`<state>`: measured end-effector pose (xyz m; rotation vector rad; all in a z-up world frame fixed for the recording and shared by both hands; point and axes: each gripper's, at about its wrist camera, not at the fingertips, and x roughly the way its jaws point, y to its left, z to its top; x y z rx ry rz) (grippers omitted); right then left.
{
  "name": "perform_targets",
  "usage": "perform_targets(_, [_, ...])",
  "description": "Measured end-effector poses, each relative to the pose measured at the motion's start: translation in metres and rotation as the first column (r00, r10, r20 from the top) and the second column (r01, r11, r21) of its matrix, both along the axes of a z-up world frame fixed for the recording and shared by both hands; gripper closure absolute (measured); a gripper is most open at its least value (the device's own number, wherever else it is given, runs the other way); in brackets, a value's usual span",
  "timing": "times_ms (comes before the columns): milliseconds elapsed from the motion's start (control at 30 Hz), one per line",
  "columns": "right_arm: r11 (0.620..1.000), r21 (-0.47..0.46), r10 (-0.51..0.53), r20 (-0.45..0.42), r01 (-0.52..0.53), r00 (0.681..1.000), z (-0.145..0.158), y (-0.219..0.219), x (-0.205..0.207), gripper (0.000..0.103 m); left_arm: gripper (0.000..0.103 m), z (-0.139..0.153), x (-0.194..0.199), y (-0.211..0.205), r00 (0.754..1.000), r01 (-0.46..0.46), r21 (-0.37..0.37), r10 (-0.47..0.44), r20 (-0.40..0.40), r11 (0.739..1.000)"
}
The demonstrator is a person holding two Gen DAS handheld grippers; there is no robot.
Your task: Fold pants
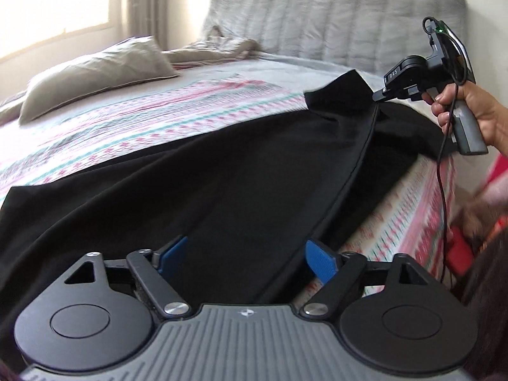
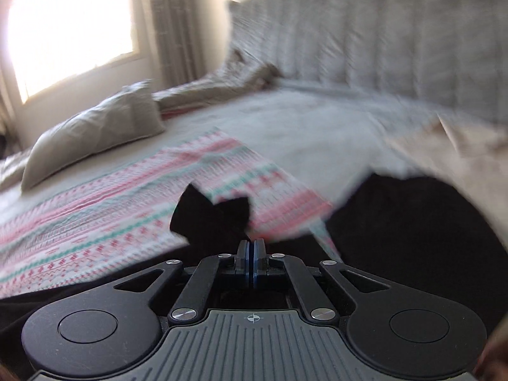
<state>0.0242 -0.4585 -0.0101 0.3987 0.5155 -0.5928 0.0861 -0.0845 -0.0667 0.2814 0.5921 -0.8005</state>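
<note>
Black pants [image 1: 222,174] lie spread across the patterned bedspread [image 1: 127,120], reaching the bed's right edge. My left gripper [image 1: 246,257] is open over the near part of the pants, its blue pads [image 1: 319,260] standing wide apart with black cloth beneath and between them. My right gripper [image 1: 379,95], held by a hand [image 1: 466,108], is shut on a far edge of the pants and lifts it into a taut ridge. In the right wrist view the right gripper [image 2: 253,244] has its pads together, and a tuft of the black pants [image 2: 212,219] sticks out past them.
A grey pillow [image 1: 95,76] and crumpled beige bedding [image 1: 222,47] lie at the back left. A grey padded headboard [image 1: 333,16] stands behind, beside a bright window [image 1: 47,0]. A cable [image 1: 443,190] hangs from the right gripper along the bed's right side [image 1: 412,222].
</note>
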Motion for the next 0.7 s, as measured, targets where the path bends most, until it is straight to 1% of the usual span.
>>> perform_targets(33, [0.999,0.044,-0.018,0.000,0.018,1.000,-0.008,-0.007,-0.010,0.103,0.027,-0.002,-0.002,-0.001,1.000,0.008,0.016,-0.008,-0.001,1.000])
perform_targets(67, [0.996,0.081,-0.038,-0.001,0.038,0.999,-0.017,-0.013,-0.018,0.103,0.028,-0.004,-0.001,-0.003,1.000,0.012,0.031,-0.012,-0.006,0.999])
perform_targets(133, [0.989,0.133,-0.067,-0.002,0.066,0.998,-0.033,-0.022,-0.032,0.102,0.035,-0.008,0.001,-0.005,1.000,0.009,0.053,-0.009,-0.018,0.999])
perform_targets(167, [0.987,0.151,-0.055,0.021,0.052,0.998,-0.041,-0.025,-0.039,0.096,0.036,-0.011,0.003,-0.005,1.000,0.010,0.059,-0.009,-0.025,0.998])
perform_targets(200, [0.988,0.155,-0.021,0.067,0.010,0.998,-0.045,-0.025,-0.044,0.091,0.038,-0.013,0.004,-0.006,1.000,0.010,0.062,-0.008,-0.028,0.998])
perform_targets(233, [0.988,0.154,0.009,0.118,-0.027,0.993,-0.048,-0.024,-0.050,0.091,0.039,-0.014,0.005,-0.006,1.000,0.009,0.064,-0.007,-0.023,0.998])
perform_targets(267, [0.986,0.158,0.025,0.145,-0.048,0.989,-0.050,-0.024,-0.054,0.089,0.040,-0.015,0.004,-0.009,1.000,0.011,0.065,-0.009,-0.016,0.998])
perform_targets(300, [0.985,0.166,0.024,0.143,-0.048,0.989,-0.052,-0.025,-0.055,0.083,0.044,-0.016,0.005,-0.009,1.000,0.012,0.065,-0.011,-0.012,0.998])
perform_targets(333, [0.984,0.173,0.017,0.136,-0.041,0.991,-0.053,-0.025,-0.056,0.080,0.050,-0.016,0.006,-0.009,1.000,0.010,0.062,-0.010,-0.010,0.998])
perform_targets(367, [0.984,0.178,0.008,0.130,-0.031,0.991,-0.053,-0.026,-0.056,0.077,0.053,-0.016,0.003,-0.009,1.000,0.006,0.060,-0.005,-0.007,0.998])
perform_targets(433, [0.983,0.183,-0.013,0.113,-0.008,0.993,-0.054,-0.028,-0.057,0.077,0.065,-0.016,0.002,-0.008,1.000,-0.005,0.055,0.005,-0.007,0.998])
perform_targets(533, [0.979,0.203,-0.034,0.094,0.014,0.995,-0.058,-0.033,-0.058,0.076,0.075,-0.016,0.000,-0.005,1.000,-0.018,0.050,0.019,-0.010,0.999])
perform_targets(600, [0.978,0.210,-0.041,0.084,0.023,0.996,-0.064,-0.035,-0.053,0.076,0.079,-0.016,0.001,-0.006,1.000,-0.019,0.044,0.020,-0.012,0.999])
perform_targets(700, [0.982,0.187,-0.040,0.066,0.027,0.997,-0.071,-0.039,-0.036,0.076,0.086,-0.016,0.002,-0.005,1.000,-0.022,0.038,0.023,-0.011,0.999])
